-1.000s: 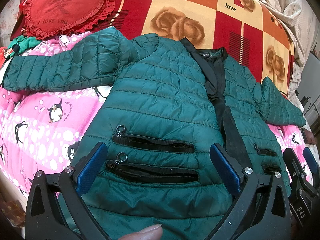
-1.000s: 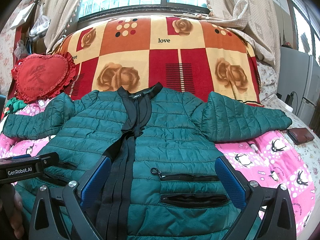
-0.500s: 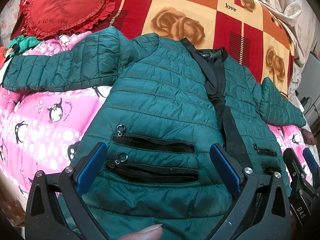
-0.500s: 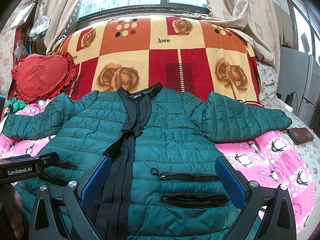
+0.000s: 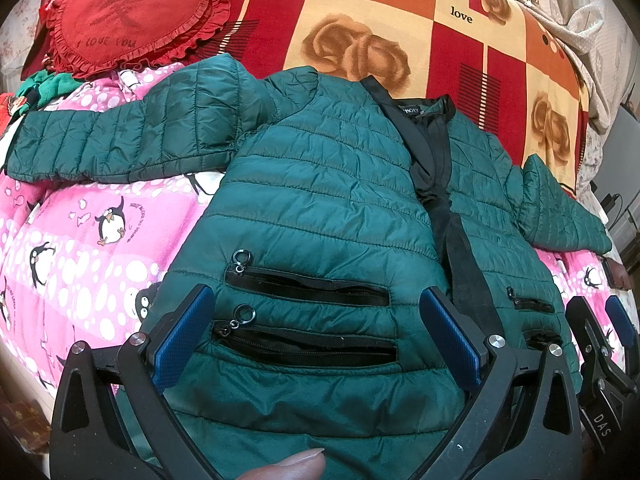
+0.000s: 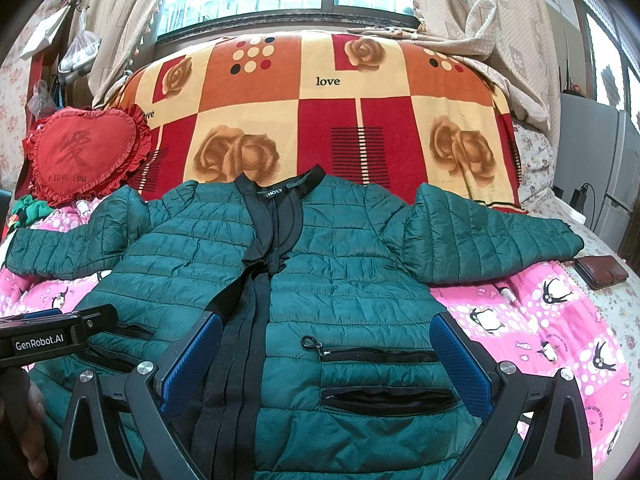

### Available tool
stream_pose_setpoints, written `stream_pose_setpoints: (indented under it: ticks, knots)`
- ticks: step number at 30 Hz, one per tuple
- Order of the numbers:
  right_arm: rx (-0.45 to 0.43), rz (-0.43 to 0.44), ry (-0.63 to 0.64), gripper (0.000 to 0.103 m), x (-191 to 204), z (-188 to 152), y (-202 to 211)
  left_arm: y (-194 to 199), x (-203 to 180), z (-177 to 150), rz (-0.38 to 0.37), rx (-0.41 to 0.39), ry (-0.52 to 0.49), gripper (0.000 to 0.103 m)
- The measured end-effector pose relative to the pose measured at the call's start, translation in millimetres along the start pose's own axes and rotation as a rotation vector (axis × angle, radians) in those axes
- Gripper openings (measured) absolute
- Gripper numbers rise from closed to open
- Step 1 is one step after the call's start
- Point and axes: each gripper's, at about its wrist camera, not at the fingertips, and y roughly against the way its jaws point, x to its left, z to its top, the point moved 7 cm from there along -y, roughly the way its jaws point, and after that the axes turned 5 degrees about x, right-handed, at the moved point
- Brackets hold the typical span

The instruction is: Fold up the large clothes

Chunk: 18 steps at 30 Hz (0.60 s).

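Hovering hand-held grippers (image 5: 316,344) (image 6: 326,360), spread wide, above jacket (image 6: 348,280)

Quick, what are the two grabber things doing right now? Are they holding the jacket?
Left gripper: open, holding nothing, poised over the green jacket near its pockets.
Right gripper: open, holding nothing, also over the jacket's lower front.

The jacket (image 6: 340,272) is quilted cloth with a slight sheen, its placket a matt black woven band. The penguin-print cover (image 6: 552,320) at the bed's right edge looks soft and matt (fleece, perhaps). The right gripper (image 6: 326,356) is matt black plastic with textured blue pads (image 6: 460,364) and shiny metal screws.
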Motion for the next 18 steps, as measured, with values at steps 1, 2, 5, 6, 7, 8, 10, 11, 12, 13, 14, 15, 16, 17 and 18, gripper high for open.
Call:
stream_pose_setpoints:
  ticks: [1, 2, 5, 6, 7, 8, 10, 11, 12, 13, 14, 15, 16, 17, 18]
  knots:
    - [0.0, 0.0, 0.0, 0.103, -1, 0, 0, 0, 0, 0, 0.0, 0.0, 0.0, 0.103]
    - [0.0, 0.0, 0.0, 0.103, 0, 0, 0, 0, 0, 0, 0.0, 0.0, 0.0, 0.103]
    - [0.001, 0.0, -0.001, 0.103, -1, 0, 0, 0, 0, 0, 0.001, 0.0, 0.0, 0.103]
    - [0.001, 0.0, -0.001, 0.103, 0, 0, 0, 0, 1, 0, 0.001, 0.002, 0.001, 0.103]
    - [0.002, 0.0, -0.001, 0.103, 0, 0, 0, 0, 0, 0, -0.005, 0.001, 0.003, 0.103]
    - [0.004, 0.001, -0.001, 0.103, -1, 0, 0, 1, 2, 1, -0.027, 0.001, 0.016, 0.103]
    - [0.006, 0.002, -0.002, 0.103, -3, -1, 0, 2, 6, 6, -0.056, -0.001, 0.035, 0.103]
    - [0.005, 0.002, -0.002, 0.103, -4, -1, 0, 4, 9, 10, -0.05, 0.0, 0.037, 0.103]
    - [0.002, 0.001, -0.003, 0.103, -4, -1, 1, 6, 12, 14, -0.039, -0.005, 0.032, 0.103]
    - [-0.001, 0.001, -0.004, 0.103, -5, -1, 0, 9, 14, 19, -0.032, -0.016, 0.021, 0.103]
    - [-0.004, 0.001, -0.006, 0.103, -8, -2, -1, 16, 19, 25, -0.027, -0.039, 0.008, 0.103]
    - [-0.005, 0.002, -0.006, 0.103, -10, -3, -2, 23, 24, 30, -0.023, -0.062, 0.005, 0.103]
    - [-0.004, 0.003, -0.006, 0.103, -11, -3, -2, 27, 27, 35, -0.029, -0.082, 0.003, 0.103]
    - [-0.004, 0.003, -0.006, 0.103, -11, -3, -2, 34, 32, 40, -0.049, -0.109, -0.005, 0.103]
    - [-0.003, 0.004, -0.006, 0.103, -10, -4, -2, 41, 37, 46, -0.095, -0.141, -0.016, 0.103]
